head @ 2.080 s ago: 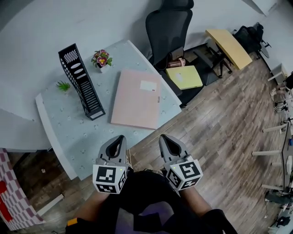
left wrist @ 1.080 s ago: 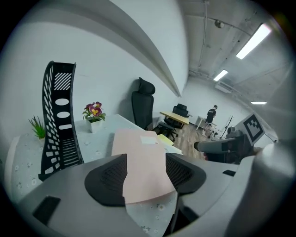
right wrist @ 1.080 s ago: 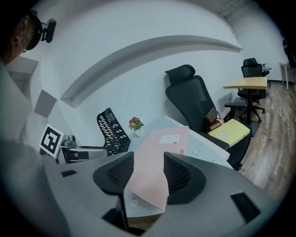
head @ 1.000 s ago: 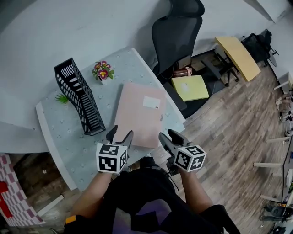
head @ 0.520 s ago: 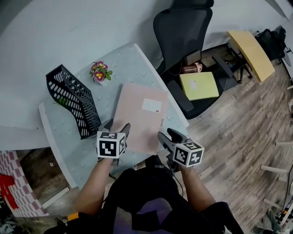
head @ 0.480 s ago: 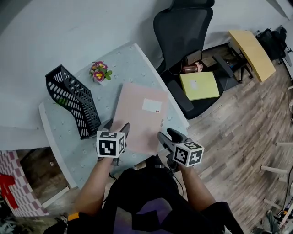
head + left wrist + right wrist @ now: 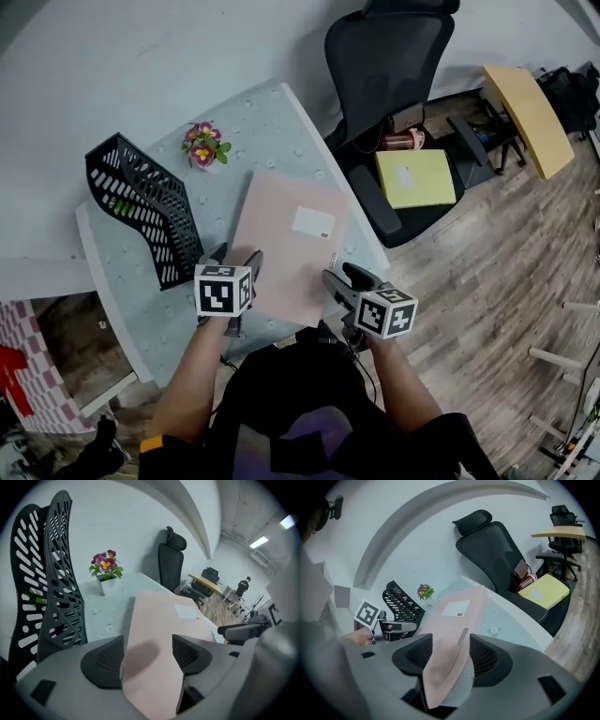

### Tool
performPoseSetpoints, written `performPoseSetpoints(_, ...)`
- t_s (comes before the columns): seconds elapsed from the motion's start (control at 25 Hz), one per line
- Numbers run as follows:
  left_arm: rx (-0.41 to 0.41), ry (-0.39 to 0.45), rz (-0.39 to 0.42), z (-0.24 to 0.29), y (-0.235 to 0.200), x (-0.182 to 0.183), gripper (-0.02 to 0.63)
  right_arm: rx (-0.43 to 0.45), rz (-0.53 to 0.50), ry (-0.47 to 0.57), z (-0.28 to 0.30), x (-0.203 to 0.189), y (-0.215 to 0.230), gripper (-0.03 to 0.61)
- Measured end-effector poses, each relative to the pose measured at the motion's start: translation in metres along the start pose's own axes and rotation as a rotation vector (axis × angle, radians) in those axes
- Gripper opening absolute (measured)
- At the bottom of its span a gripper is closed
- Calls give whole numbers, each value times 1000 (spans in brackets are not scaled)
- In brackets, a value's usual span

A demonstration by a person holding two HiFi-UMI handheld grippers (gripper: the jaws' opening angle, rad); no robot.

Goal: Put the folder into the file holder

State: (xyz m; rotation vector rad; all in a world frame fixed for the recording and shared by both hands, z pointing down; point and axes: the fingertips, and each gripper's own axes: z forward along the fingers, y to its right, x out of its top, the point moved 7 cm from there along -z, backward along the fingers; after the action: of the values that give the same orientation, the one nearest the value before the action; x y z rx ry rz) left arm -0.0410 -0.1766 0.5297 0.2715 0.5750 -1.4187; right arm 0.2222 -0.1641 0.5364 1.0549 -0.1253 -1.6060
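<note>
The pink folder lies flat on the pale table, white label up. A black mesh file holder stands left of it, empty. My left gripper is at the folder's near left corner. In the left gripper view that folder corner lies between the jaws of the left gripper, which are opening. My right gripper is at the near right corner. Seen from the right gripper, the folder runs between its jaws, also opening. I see neither pair of pads pressing.
A potted flower stands behind the folder and a small green plant behind the file holder. A black office chair with a yellow pad on its seat is beyond the table's right edge. Wooden floor lies to the right.
Both grippers have moved forward from the table's front edge onto the folder's near corners. Their jaws stand wider. The folder has not moved.
</note>
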Motion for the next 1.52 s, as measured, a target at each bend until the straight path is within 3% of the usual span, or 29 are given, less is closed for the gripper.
performPoseSetpoints(0.44, 20, -29, -37, 16, -11, 1, 305, 17, 67, -33, 15, -3, 15, 272)
performPoseSetpoints(0.8, 3, -62, -60, 23, -12, -8, 307, 93, 131, -38, 22, -6, 22, 323)
performPoseSetpoints(1.52, -139, -97, -114, 32, -4, -21, 305, 231, 254, -76, 34, -13, 37, 344)
